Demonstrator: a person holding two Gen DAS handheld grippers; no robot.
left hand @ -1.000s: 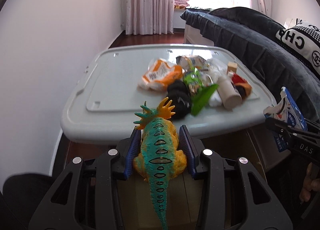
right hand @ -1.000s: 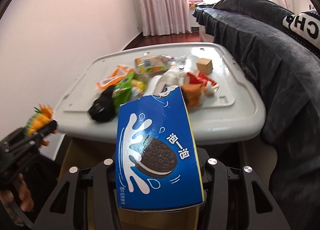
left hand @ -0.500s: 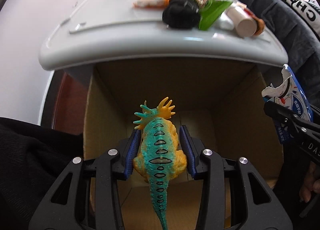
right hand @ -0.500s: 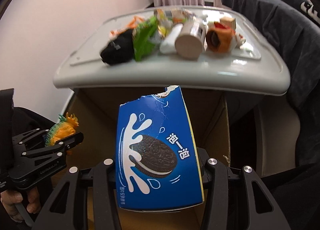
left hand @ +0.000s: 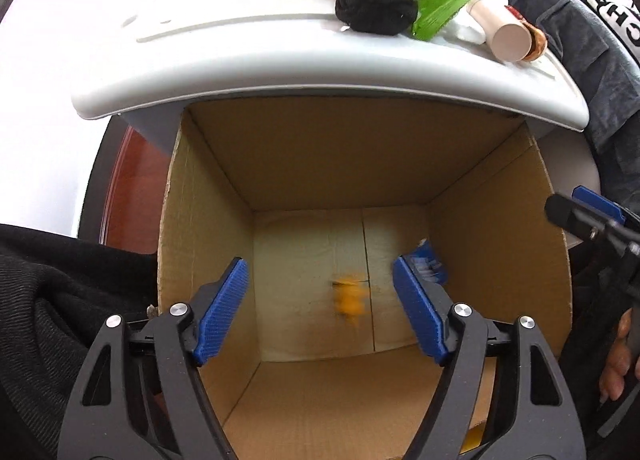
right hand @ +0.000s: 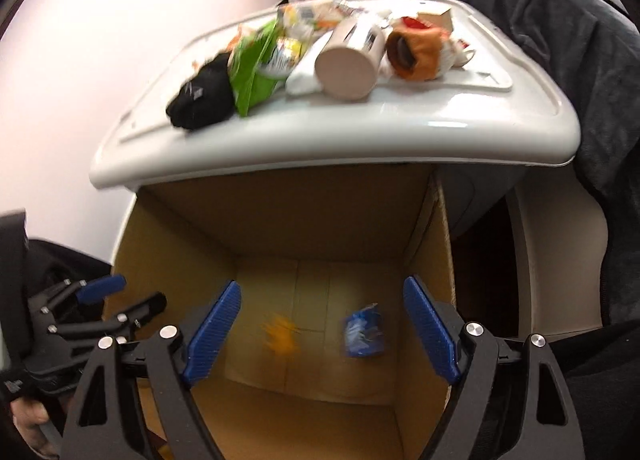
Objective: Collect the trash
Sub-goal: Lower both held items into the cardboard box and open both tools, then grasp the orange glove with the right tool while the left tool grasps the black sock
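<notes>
While both grippers hang over the open cardboard box (left hand: 496, 244), the drop step looks finished; the left gripper (left hand: 320, 302) has its blue pads spread wide with nothing between them, and the right gripper (right hand: 322, 326) is likewise released and empty. Down on the box floor lie two pieces: an orange blur (right hand: 280, 334), too smeared to identify, near the floor's middle, and a blue snack wrapper (right hand: 364, 330) toward the box's right wall, apart from it.

More trash waits on the white lidded bin (right hand: 320, 147) behind the box: a black bundle (right hand: 202, 93) near its front edge toward the left, a green packet (right hand: 252, 73) touching it, a pale cup (right hand: 348, 59) lying on its side, and an orange item (right hand: 416, 51) toward the right edge.

Next, I judge, each gripper must lift clear of the box, reach over the bin's front edge and close on one piece; the black bundle looks soft, the cup may roll.
</notes>
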